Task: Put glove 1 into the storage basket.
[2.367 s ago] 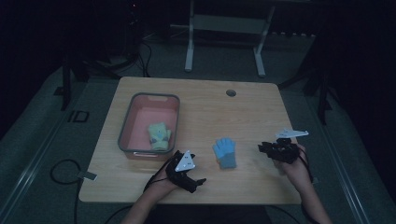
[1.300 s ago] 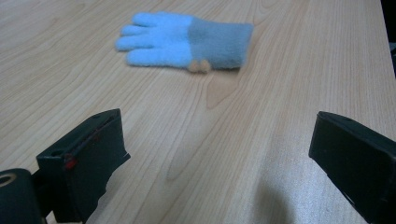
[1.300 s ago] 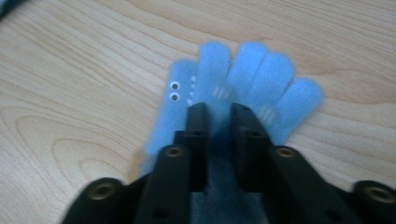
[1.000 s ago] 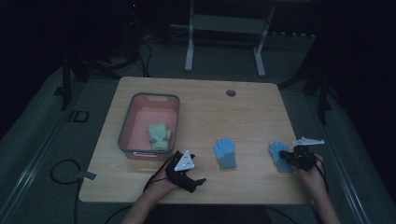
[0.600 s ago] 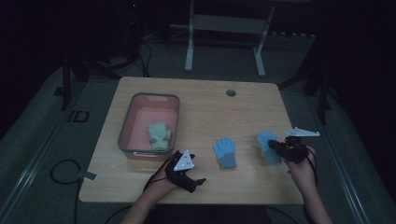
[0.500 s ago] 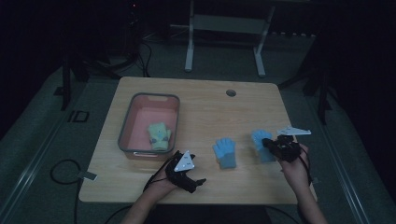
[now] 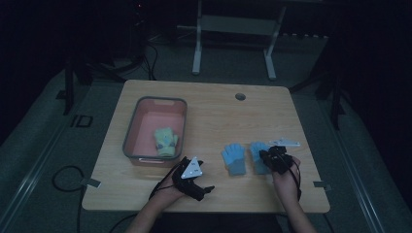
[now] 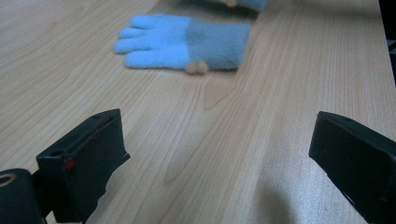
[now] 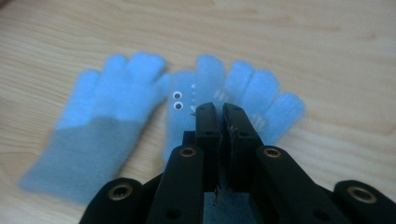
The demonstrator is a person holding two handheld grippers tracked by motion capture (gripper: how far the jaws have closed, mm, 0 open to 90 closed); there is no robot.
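We keep the right gripper [image 9: 218, 108] clenched on the second glove [image 9: 243, 93], setting it just right of the first glove [image 9: 100, 116]; the left gripper [image 8: 219, 154] rests released.

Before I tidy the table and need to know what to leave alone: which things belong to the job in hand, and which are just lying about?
In the job:
- right tongs, shut on the blue glove with googly eyes
- the other blue glove, lying right beside it

Lying about:
- pink bin
- green glove inside the bin
- left tongs, open, holding nothing
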